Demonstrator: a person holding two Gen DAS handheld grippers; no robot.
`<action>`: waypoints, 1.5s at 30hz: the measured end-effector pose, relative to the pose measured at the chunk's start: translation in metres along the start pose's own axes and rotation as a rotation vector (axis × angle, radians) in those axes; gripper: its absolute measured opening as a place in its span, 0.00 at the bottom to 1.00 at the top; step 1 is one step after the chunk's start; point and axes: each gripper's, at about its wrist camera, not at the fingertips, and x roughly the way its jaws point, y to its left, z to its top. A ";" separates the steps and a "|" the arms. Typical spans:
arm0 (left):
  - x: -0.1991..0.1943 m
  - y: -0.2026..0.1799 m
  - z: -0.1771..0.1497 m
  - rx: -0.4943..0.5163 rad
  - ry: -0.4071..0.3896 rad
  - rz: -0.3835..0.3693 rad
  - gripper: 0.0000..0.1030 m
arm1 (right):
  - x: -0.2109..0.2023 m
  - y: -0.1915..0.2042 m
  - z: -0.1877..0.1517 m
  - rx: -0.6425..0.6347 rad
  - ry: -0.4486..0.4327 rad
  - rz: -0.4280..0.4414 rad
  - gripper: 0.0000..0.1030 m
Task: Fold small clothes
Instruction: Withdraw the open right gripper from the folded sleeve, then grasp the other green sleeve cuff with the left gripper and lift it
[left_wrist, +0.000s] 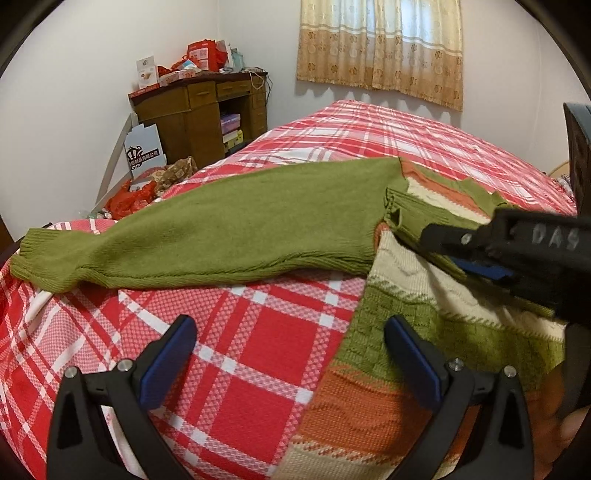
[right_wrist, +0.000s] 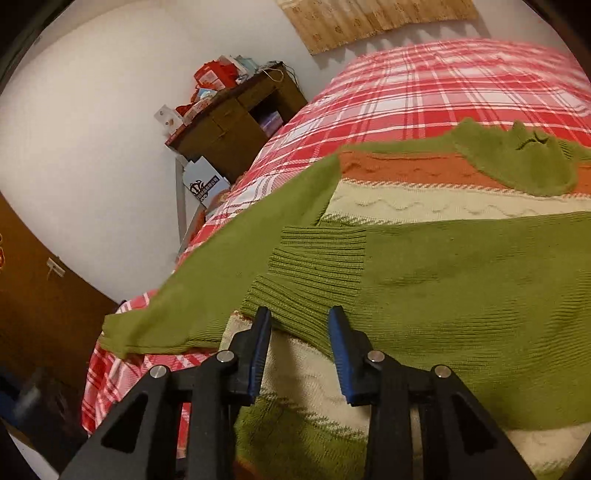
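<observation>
A knitted sweater with green, cream and orange bands (left_wrist: 399, 325) lies on the bed, also in the right wrist view (right_wrist: 424, 206). Its left green sleeve (left_wrist: 221, 229) stretches out leftward across the bedspread. The other green sleeve (right_wrist: 461, 280) is folded across the body, its ribbed cuff (right_wrist: 314, 269) lying just ahead of my right gripper (right_wrist: 299, 321). The right gripper is open, its fingers either side of the cuff's near edge; it also shows in the left wrist view (left_wrist: 436, 236). My left gripper (left_wrist: 290, 332) is open and empty above the bedspread at the sweater's left edge.
The bed has a red and white plaid bedspread (left_wrist: 236, 362). A brown wooden desk (left_wrist: 199, 114) piled with red boxes stands by the far wall, with bags and a cardboard box on the floor beside it. A curtained window (left_wrist: 380, 44) is behind the bed.
</observation>
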 end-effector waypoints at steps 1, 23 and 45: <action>0.000 0.001 0.000 -0.004 -0.001 -0.005 1.00 | -0.006 0.000 0.004 0.005 -0.007 -0.003 0.33; 0.001 0.004 0.004 -0.006 0.025 0.013 1.00 | -0.163 -0.139 -0.048 -0.043 -0.178 -0.725 0.35; 0.007 0.243 0.050 -0.715 0.087 0.443 0.94 | -0.167 -0.137 -0.056 -0.035 -0.204 -0.649 0.45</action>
